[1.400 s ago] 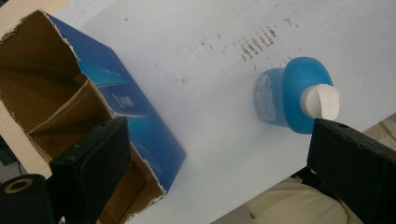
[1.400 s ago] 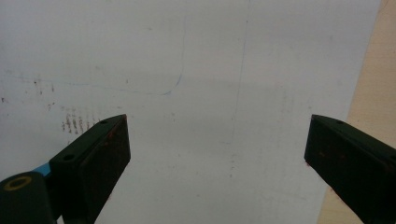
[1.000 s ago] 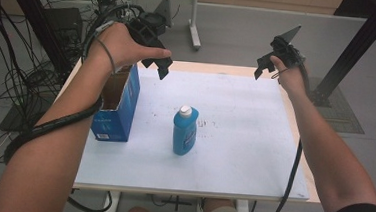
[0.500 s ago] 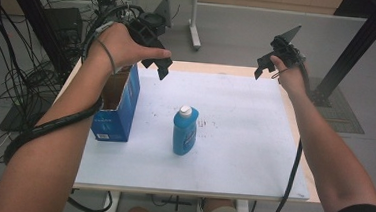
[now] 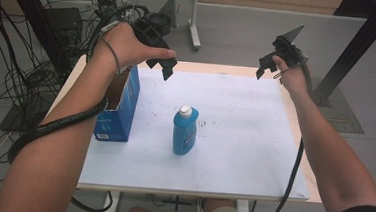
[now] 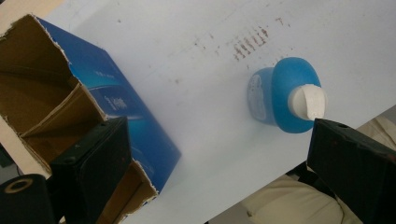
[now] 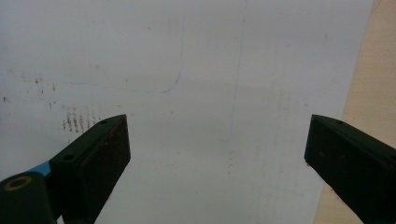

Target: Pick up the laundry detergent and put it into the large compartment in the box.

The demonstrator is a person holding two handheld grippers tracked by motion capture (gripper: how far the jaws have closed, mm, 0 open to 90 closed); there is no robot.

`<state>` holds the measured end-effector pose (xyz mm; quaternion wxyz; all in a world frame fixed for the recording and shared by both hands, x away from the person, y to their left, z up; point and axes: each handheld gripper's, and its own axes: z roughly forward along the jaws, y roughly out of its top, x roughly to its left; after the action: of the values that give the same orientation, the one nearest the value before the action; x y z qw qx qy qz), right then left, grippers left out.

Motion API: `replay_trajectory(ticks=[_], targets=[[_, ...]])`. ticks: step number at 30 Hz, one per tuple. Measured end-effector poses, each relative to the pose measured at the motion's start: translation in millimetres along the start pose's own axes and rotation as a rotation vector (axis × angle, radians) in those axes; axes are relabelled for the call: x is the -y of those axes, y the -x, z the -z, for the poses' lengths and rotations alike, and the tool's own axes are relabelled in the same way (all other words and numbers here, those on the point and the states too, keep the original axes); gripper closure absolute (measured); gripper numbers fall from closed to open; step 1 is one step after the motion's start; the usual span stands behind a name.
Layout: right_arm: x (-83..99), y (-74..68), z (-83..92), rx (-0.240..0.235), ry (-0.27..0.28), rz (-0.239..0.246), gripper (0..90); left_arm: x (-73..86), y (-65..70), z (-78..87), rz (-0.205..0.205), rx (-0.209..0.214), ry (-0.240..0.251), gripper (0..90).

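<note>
Bottle (image 5: 184, 131) stands mid-frame in our high view beside the box (image 5: 118, 106), both grippers (image 5: 166, 68) (image 5: 266, 66) held wide and empty above; in our left gripper view it sits right of centre, where a crooked descent could topple it.

bottle (image 5: 184, 132): glossy blue plastic, white plastic cap
box (image 5: 118, 106): blue printed cardboard, raw brown inside, torn edges
table (image 5: 232, 154): matt white, smudged
</note>
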<state>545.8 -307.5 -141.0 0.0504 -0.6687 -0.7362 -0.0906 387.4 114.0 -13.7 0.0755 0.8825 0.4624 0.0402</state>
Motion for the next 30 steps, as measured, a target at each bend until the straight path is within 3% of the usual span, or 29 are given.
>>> replay_trajectory(ticks=[8, 30], targets=[[-0.6, -1.1, 0.6, 0.0, 0.0, 0.002, 6.7, -3.1, 3.1, -3.4, -0.006, 0.01, -0.004, 7.0], [2.0, -0.3, 4.4, -0.002, 0.005, 0.006, 6.7, -31.9, 42.5, -15.4, -0.079, 0.046, -0.005, 7.0]])
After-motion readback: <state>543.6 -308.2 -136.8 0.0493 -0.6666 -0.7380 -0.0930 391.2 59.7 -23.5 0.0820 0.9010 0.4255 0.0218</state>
